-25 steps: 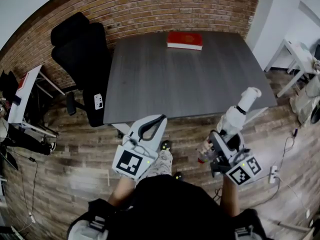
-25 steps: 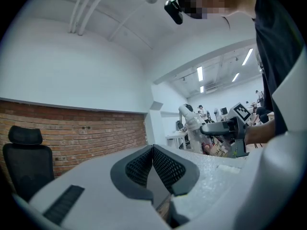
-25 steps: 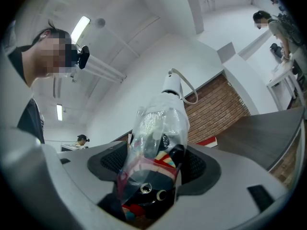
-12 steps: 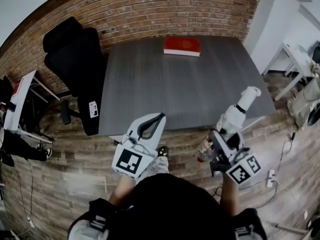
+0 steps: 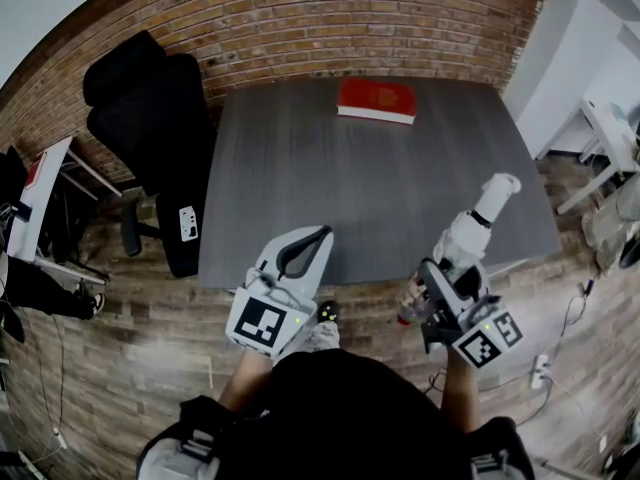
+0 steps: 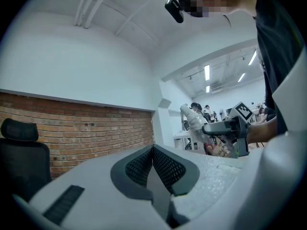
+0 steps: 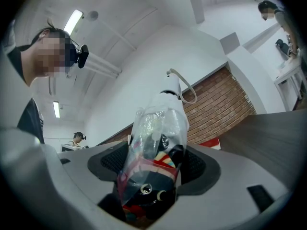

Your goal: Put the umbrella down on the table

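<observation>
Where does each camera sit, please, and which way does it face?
Head view: on the person's head, looking steeply down at the grey table, left gripper and right gripper; torso and arms show.
Left gripper view: on the left gripper, looking along closed, empty jaws toward the brick wall; torso at right.
Right gripper view: on the right gripper, looking up along jaws clamping the umbrella; head at upper left.
Shared: all three show the umbrella; head and right gripper views share the red book.

We see red book [image 5: 377, 100] lying flat, closed, near brick wall [image 5: 300, 18]. Black office chair [image 5: 150, 118] stands left of it on wood-plank floor [image 5: 130, 338]. We note white desk [image 5: 610, 138] far right, cables [image 5: 577, 298] trailing on floor.
</observation>
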